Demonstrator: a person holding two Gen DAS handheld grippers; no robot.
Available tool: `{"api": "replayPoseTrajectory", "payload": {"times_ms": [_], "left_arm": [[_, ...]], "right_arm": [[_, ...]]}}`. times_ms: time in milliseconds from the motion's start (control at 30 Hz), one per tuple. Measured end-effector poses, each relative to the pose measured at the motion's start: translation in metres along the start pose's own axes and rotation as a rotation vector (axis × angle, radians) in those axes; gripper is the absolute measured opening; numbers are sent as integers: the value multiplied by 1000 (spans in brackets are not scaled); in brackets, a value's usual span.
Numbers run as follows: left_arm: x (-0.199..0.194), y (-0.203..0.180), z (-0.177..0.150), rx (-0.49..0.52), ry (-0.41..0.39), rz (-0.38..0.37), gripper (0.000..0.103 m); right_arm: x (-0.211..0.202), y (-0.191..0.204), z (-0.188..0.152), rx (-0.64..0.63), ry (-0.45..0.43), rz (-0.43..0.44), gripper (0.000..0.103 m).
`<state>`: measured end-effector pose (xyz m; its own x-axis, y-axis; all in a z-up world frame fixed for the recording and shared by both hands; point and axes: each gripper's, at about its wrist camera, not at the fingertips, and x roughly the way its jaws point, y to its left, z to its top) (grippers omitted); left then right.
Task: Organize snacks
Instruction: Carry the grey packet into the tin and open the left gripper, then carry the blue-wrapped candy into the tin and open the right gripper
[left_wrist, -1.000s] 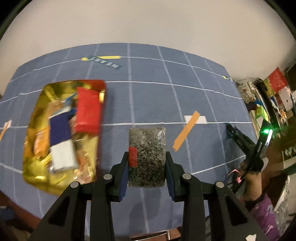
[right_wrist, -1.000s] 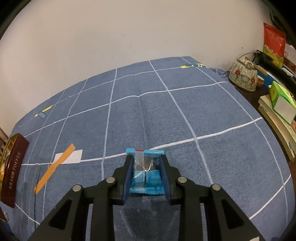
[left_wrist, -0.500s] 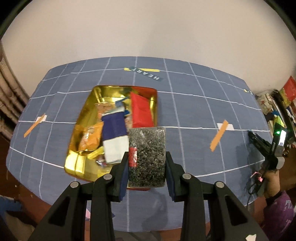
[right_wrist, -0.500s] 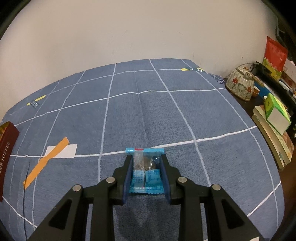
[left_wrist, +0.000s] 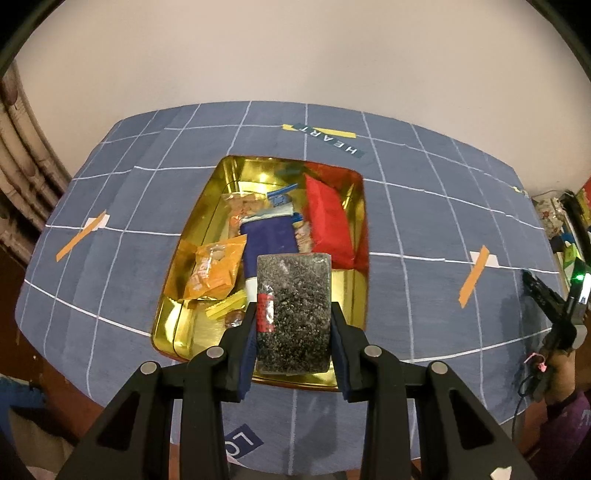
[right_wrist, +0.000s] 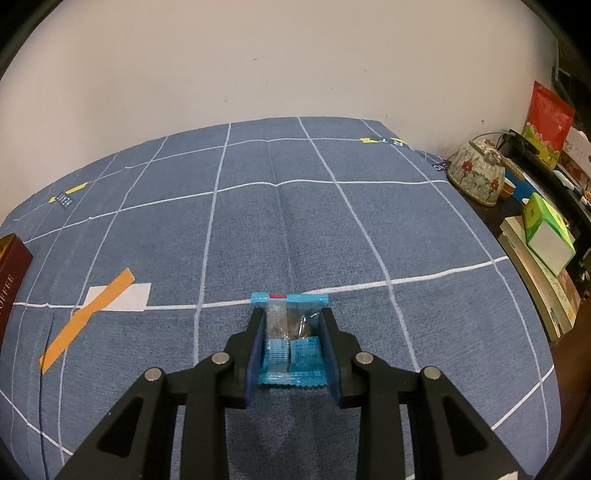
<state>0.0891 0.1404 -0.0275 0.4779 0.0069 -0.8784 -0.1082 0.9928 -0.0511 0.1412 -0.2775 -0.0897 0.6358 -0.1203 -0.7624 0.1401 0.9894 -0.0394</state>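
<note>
Snacks filled the gold tin (left_wrist: 192, 334): a red packet (left_wrist: 328, 221) at its right side, a dark blue packet (left_wrist: 269, 240) in the middle and an orange packet (left_wrist: 216, 271) at the left. The tin was rectangular and shiny, and it stood on the blue checked cloth (left_wrist: 424, 229) of the bench. The left hand-held gripper (left_wrist: 293, 334) was clamped on a clear rectangular pack of dark seeds (left_wrist: 293, 314), above the near end of the tin, with its long axis pointing away from the camera. The right hand-held gripper (right_wrist: 293, 345) was clamped on a small light blue wrapper (right_wrist: 290, 345) with crimped ends, above the cloth (right_wrist: 332, 229), its long axis also pointing away.
</note>
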Motion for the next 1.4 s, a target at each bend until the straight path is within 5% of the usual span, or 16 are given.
{"api": "replayPoseTrajectory", "payload": {"times_ms": [1133,1200,1267,1400], "left_arm": [[52,46,11,-14,64,95,34],[51,45,11,-8,62,111,40],[45,44,10,-1,41,142,63],[23,34,6,50,-45,201,78]], "right_arm": [[0,-1,-1,5,-2,7,29],[0,-1,-1,7,-3,9,29],[0,-1,-1,12,-3,14,29],[0,-3,-1,21,-5,18,29]]}}
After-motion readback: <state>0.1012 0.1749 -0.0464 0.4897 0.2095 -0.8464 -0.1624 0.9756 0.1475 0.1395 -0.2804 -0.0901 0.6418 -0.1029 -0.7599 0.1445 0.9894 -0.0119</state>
